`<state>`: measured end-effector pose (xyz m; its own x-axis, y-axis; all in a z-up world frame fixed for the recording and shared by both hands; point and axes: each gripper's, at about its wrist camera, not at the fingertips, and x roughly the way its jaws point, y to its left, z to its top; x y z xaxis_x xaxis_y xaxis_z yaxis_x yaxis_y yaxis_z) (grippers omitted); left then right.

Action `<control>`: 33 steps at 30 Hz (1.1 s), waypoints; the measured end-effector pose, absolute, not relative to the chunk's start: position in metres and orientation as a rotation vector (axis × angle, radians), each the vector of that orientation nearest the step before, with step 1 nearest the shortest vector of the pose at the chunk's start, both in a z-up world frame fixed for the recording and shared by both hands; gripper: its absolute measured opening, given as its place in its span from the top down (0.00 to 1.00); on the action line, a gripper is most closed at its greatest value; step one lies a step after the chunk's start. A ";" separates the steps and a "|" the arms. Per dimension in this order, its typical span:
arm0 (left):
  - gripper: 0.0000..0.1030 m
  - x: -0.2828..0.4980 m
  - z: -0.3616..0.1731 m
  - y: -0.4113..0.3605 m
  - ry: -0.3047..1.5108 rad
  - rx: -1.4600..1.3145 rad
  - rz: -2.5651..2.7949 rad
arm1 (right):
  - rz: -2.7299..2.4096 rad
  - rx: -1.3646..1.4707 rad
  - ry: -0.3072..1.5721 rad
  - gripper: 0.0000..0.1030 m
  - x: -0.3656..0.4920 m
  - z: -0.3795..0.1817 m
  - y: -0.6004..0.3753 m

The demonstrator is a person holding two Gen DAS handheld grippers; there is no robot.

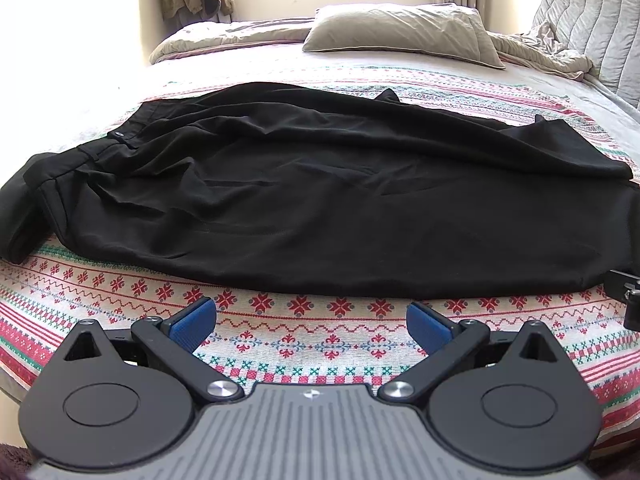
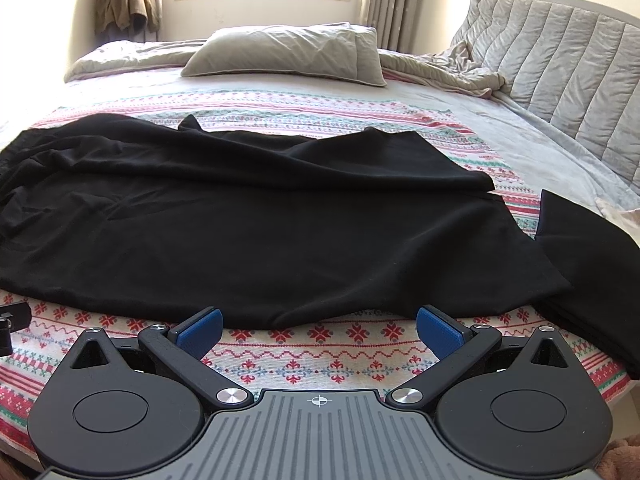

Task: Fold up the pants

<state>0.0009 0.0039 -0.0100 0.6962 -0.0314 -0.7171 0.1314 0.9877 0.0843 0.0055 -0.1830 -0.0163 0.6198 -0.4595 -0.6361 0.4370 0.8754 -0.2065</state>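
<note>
your left gripper [image 1: 312, 322] and your right gripper [image 2: 318, 326] both hang just short of the near edge of the black pants [image 1: 320, 200], jaws spread wide and holding nothing. the pants lie flat across the patterned blanket [image 1: 280, 344] on the bed, straight ahead of both sets of jaws, with the waistband [image 1: 116, 138] and its button off to the left of the left jaws and the leg ends [image 2: 520, 248] running out to the right of the right jaws. the near leg looks laid roughly over the far one, though the far edge shows loose ridges and a raised corner, so the lengthwise fold seems rough rather than neat. a second dark piece of cloth [image 2: 592, 280] lies further right of the right jaws, just beside the leg ends; you can't tell from here whether it belongs to the pants. the step in hand looks like the reach-in before a fold, with no grasp made yet. next, you probably want each pair of jaws to slide forward and low onto the near hem line, pinching both layers together and not the blanket beneath.
</note>
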 end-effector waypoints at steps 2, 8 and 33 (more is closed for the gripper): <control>0.00 0.001 -0.011 0.006 0.786 0.135 -0.091 | -0.510 -0.035 0.741 0.00 0.004 -0.016 -0.185; 0.00 0.007 -0.011 0.022 0.768 0.143 -0.093 | -0.510 -0.038 0.743 0.00 0.001 -0.016 -0.196; 0.03 0.096 -0.011 0.232 0.814 -0.322 0.037 | -0.639 0.247 0.826 0.00 -0.012 0.006 -0.362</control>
